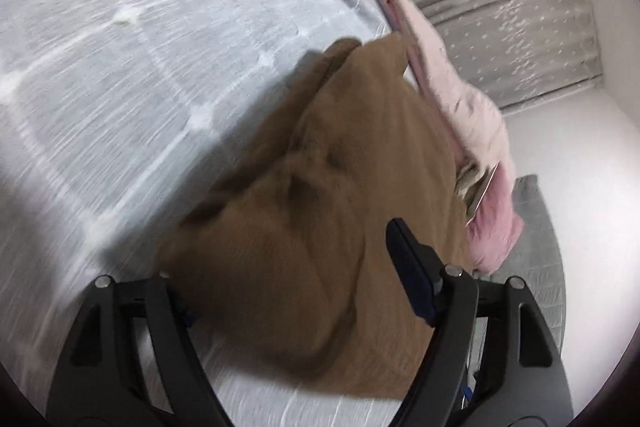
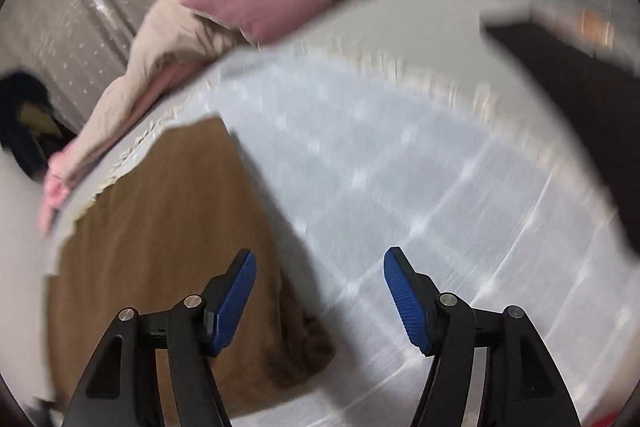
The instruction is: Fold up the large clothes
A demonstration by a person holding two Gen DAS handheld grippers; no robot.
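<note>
A brown garment [image 1: 320,211], thick and soft-looking, is seen lying folded into a compact block on a bed covered by a pale blue quilted bedspread [image 1: 120,67]. Beyond it, along the bed's far edge, a pink and cream blanket [image 1: 460,107] is bunched, with grey star-patterned curtains [image 1: 520,7] behind. Both views are blurred. In the left wrist view, the left gripper [image 1: 288,287] is held low over the near end of the brown garment; one jaw is seen clear of the cloth, the other is hidden behind it, and no pinch is visible, so the jaws are judged to be apart and holding nothing. In the right wrist view, the right gripper [image 2: 320,295] is shown with its blue pads spread wide over bare bedspread, nothing between them, the garment lying just to its left. The fold appears to be nearly finished. Next, the block would probably need to be smoothed or lifted aside, which calls for a grip on both ends together.
</note>
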